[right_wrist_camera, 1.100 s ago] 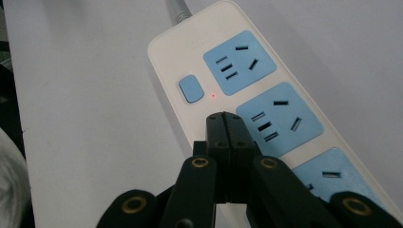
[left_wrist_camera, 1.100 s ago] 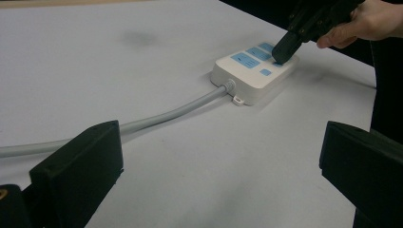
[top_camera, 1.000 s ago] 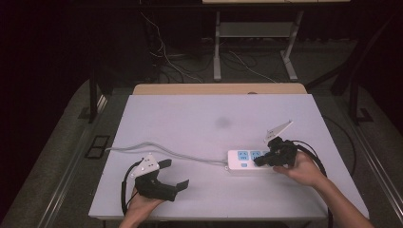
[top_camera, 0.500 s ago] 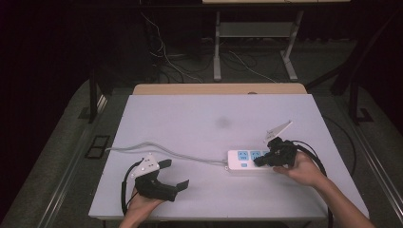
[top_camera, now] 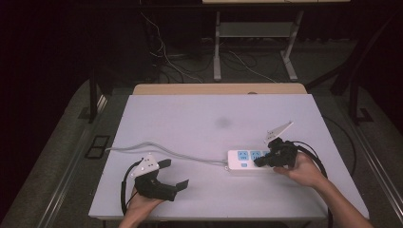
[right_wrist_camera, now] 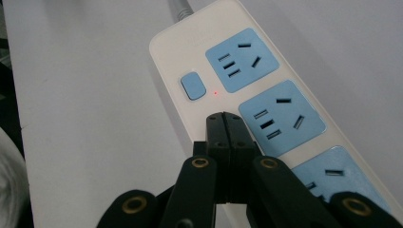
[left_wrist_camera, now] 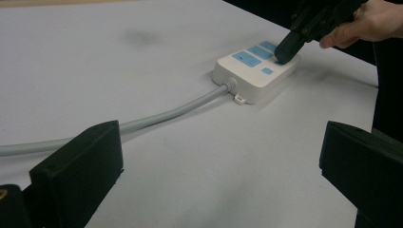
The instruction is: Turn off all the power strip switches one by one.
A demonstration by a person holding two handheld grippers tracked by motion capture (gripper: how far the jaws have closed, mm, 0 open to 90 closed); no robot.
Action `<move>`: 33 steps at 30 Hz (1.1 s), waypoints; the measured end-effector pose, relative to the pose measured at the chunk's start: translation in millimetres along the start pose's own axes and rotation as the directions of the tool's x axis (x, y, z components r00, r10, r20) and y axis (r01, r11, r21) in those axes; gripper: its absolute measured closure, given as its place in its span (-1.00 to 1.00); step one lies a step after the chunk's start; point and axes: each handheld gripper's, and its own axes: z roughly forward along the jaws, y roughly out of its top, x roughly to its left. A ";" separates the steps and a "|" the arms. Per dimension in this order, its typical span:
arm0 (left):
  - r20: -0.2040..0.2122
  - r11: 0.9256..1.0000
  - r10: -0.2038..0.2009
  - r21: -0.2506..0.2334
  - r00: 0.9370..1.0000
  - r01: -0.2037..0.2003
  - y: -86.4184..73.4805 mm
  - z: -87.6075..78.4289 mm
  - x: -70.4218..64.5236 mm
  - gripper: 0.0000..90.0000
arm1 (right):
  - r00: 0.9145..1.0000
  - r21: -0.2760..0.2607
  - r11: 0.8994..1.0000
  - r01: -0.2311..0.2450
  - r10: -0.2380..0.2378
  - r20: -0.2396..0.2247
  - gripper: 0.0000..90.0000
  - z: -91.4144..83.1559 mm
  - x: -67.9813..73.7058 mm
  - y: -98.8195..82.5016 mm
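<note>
Right gripper (right_wrist_camera: 227,124) hovering jaws pressed together over the power strip (right_wrist_camera: 247,90), left gripper (top_camera: 172,173) resting spread wide on the table (top_camera: 199,118).

Both grippers are black. The left gripper (top_camera: 172,174) has two blocky jaws with flat ends, a grey three-cornered plate (top_camera: 147,165) on top and a black cable (top_camera: 124,187) looping behind it. The right gripper (right_wrist_camera: 225,124) has slim jaws, brass-coloured screws (right_wrist_camera: 200,163) at the joints and a similar plate (top_camera: 279,130). The forearms are bare.
</note>
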 end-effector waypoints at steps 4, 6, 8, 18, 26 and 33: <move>0.001 1.000 0.001 0.001 1.000 -0.001 0.1 0.4 0.3 -1.00 | 1.000 0.008 1.000 0.002 -0.002 0.000 1.00 -0.2 0.9 0.6; 0.001 1.000 -0.001 0.000 1.000 0.001 0.1 0.4 -0.1 -1.00 | 1.000 0.009 1.000 -0.005 0.005 -0.003 1.00 -0.5 0.5 0.5; 0.001 1.000 -0.001 0.000 1.000 0.001 0.1 0.2 -0.1 -1.00 | 1.000 -0.008 1.000 -0.009 0.009 -0.016 1.00 -2.4 -0.3 0.3; -0.002 1.000 -0.004 -0.001 1.000 0.004 0.1 0.4 0.8 -1.00 | 1.000 -0.003 1.000 -0.006 0.006 -0.014 1.00 -5.3 0.3 0.1; -0.002 1.000 -0.004 -0.001 1.000 0.004 0.1 0.0 0.7 -1.00 | 1.000 -0.013 1.000 0.003 -0.003 -0.016 1.00 -11.4 3.4 6.5; -0.001 1.000 -0.003 -0.002 1.000 0.003 0.2 0.0 0.7 -1.00 | 1.000 -0.019 1.000 0.020 -0.020 -0.014 1.00 -18.5 8.5 17.9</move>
